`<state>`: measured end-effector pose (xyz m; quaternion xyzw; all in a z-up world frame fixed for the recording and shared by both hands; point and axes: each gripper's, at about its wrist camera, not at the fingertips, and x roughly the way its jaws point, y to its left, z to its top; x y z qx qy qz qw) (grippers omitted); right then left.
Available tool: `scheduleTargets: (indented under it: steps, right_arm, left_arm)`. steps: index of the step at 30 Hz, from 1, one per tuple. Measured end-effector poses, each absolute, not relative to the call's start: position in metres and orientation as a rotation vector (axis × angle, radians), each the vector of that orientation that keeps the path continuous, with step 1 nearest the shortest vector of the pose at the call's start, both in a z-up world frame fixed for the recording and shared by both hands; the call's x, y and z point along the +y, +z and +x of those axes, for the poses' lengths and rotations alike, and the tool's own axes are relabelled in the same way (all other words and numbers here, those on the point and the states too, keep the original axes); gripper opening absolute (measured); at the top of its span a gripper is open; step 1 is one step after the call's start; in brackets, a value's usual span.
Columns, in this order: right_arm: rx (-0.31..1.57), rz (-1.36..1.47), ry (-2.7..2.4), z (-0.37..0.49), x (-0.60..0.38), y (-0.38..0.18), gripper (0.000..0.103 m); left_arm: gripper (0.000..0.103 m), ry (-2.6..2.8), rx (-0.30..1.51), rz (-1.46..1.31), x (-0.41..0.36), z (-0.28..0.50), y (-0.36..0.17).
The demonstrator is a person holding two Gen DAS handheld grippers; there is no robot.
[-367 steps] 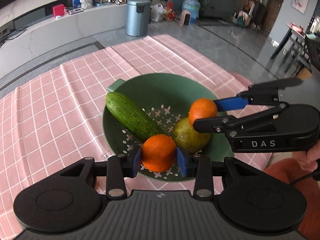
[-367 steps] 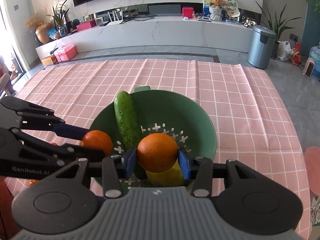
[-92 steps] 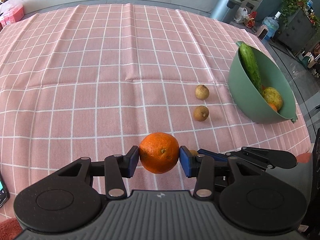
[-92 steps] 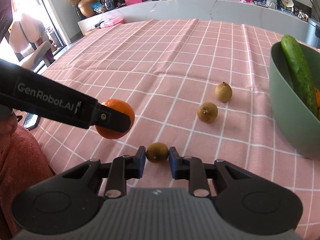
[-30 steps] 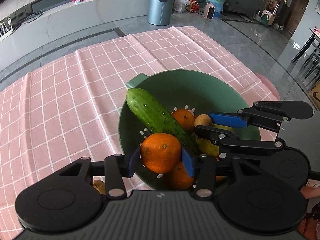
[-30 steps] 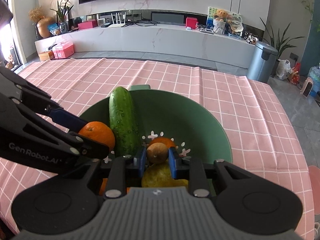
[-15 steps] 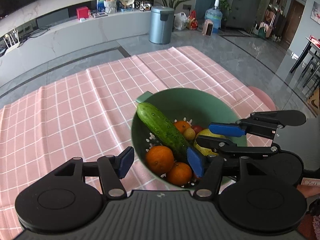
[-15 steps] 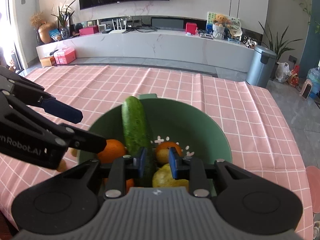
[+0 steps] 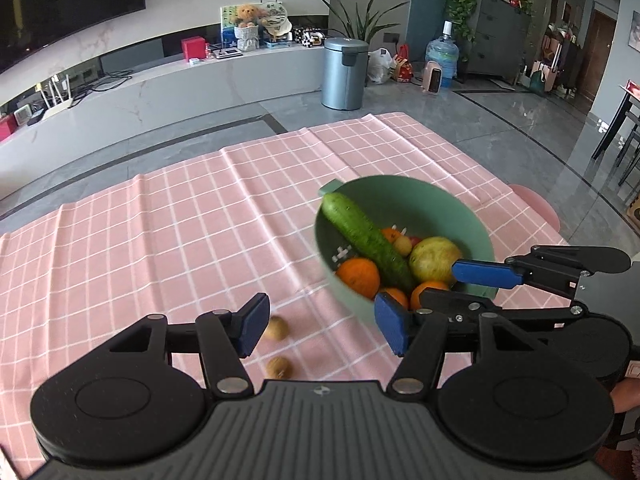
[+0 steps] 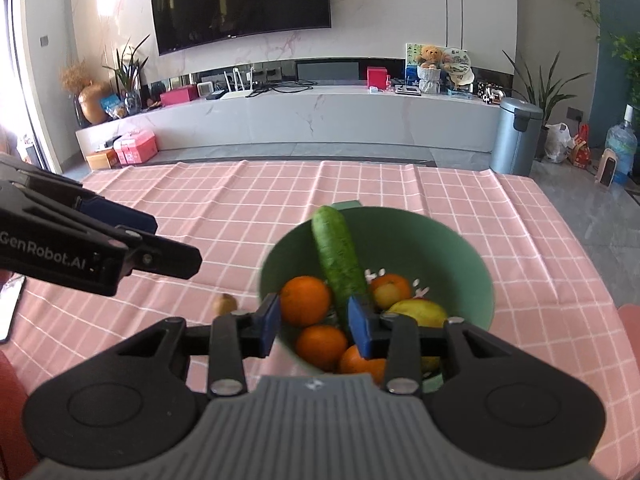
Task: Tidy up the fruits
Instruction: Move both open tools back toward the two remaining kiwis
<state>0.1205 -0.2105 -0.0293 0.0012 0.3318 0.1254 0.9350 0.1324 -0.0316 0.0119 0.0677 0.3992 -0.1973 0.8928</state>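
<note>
A green colander bowl [image 9: 476, 226] [image 10: 448, 236] on the pink checked cloth holds a cucumber [image 9: 366, 236] [image 10: 338, 254], several oranges [image 10: 305, 295], a yellow-green pear [image 9: 434, 256] and a small round fruit. My left gripper [image 9: 322, 322] is open and empty, raised left of the bowl. My right gripper [image 10: 313, 322] is open and empty above the bowl's near edge; it also shows in the left wrist view [image 9: 486, 280]. Two small brown fruits [image 9: 277, 328] [image 9: 279, 367] lie on the cloth below my left gripper; one shows in the right wrist view [image 10: 225, 303].
The pink checked tablecloth [image 9: 160, 240] covers the table. A phone [image 10: 9, 312] lies at its left edge. A pink stool [image 9: 538, 210] stands beyond the right edge. A grey bin [image 9: 344, 74] and a long white counter are on the floor behind.
Both grippers have let go of their fruit into the bowl and opened. Both have lifted and pulled back; my left has swung left over the two small brown fruits.
</note>
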Motion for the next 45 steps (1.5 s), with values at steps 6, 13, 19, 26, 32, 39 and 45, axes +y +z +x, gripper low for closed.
scheduleTargets:
  steps: [6,13,19,26,32,39,45]
  right_arm:
    - [0.698,0.026,0.250,0.107,-0.194,-0.039,0.035]
    - [0.730,0.005,0.246,0.101,-0.177,-0.055,0.035]
    - [0.761,-0.017,0.252,0.108,-0.167,-0.068,0.028]
    - [0.781,-0.061,0.258,0.118,-0.157,-0.080,0.019]
    - [0.802,-0.066,0.256,0.129,-0.153,-0.089,0.017]
    - [0.830,-0.058,0.253,0.138,-0.150,-0.099,0.016]
    - [0.841,-0.054,0.256,0.142,-0.147,-0.103,0.016]
  left_arm:
    - [0.070,-0.375,0.827,0.105,-0.010,0.119,-0.001]
    - [0.061,-0.371,0.856,0.095,0.004,0.113,-0.021]
    - [0.052,-0.354,0.895,0.049,0.017,0.118,-0.038]
    - [0.051,-0.359,0.922,0.024,0.015,0.134,-0.057]
    - [0.048,-0.370,0.950,0.054,0.006,0.145,-0.080]
    - [0.042,-0.368,0.977,0.000,0.008,0.160,-0.098]
    - [0.033,-0.369,0.997,-0.018,0.008,0.166,-0.106]
